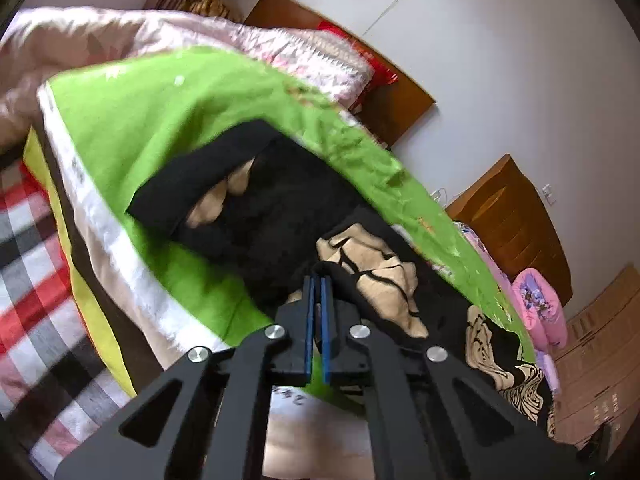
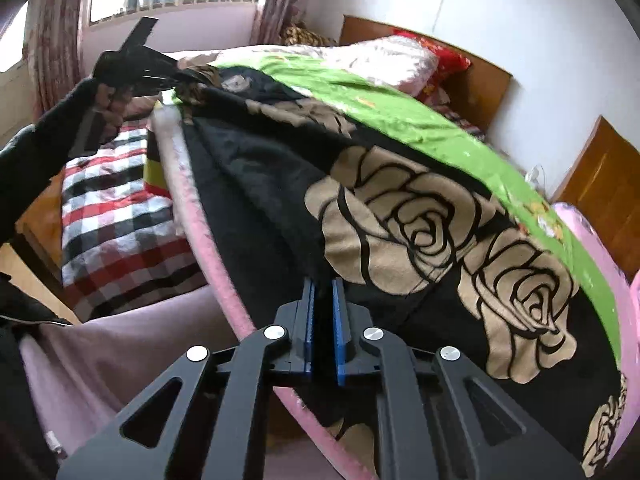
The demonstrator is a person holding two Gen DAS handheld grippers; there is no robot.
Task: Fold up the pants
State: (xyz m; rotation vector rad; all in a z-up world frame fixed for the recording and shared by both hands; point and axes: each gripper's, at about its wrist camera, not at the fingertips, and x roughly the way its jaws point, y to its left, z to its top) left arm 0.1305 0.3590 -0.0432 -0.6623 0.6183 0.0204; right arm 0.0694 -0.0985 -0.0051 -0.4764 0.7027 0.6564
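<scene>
The right gripper point(image 2: 323, 284) sits nearest the lens, its blue pads drawn close together and pinching the near edge of the pants point(image 2: 420, 240), a black fleece pair printed with large tan roses. The fabric stretches away from those pads along the near edge of the bed, lying on a green sheet point(image 2: 392, 120) with a pink trim point(image 2: 208, 232) curving beside it. At the far end of the cloth, the left gripper point(image 2: 176, 76) is held up by a hand point(image 2: 110, 104) in a dark sleeve, with the other end of the pants bunched at its tip. From the left wrist view, the left gripper point(image 1: 319, 280) has its blue pads pressed together on a fold of the black fabric, which sags in loose heaps below. Beyond lie a red, black and white checked blanket point(image 2: 112, 220), a pale pink quilt point(image 1: 120, 36), a wooden headboard point(image 2: 472, 68) against the white wall, and a wooden nightstand point(image 1: 516, 216) past the bed's far corner.
</scene>
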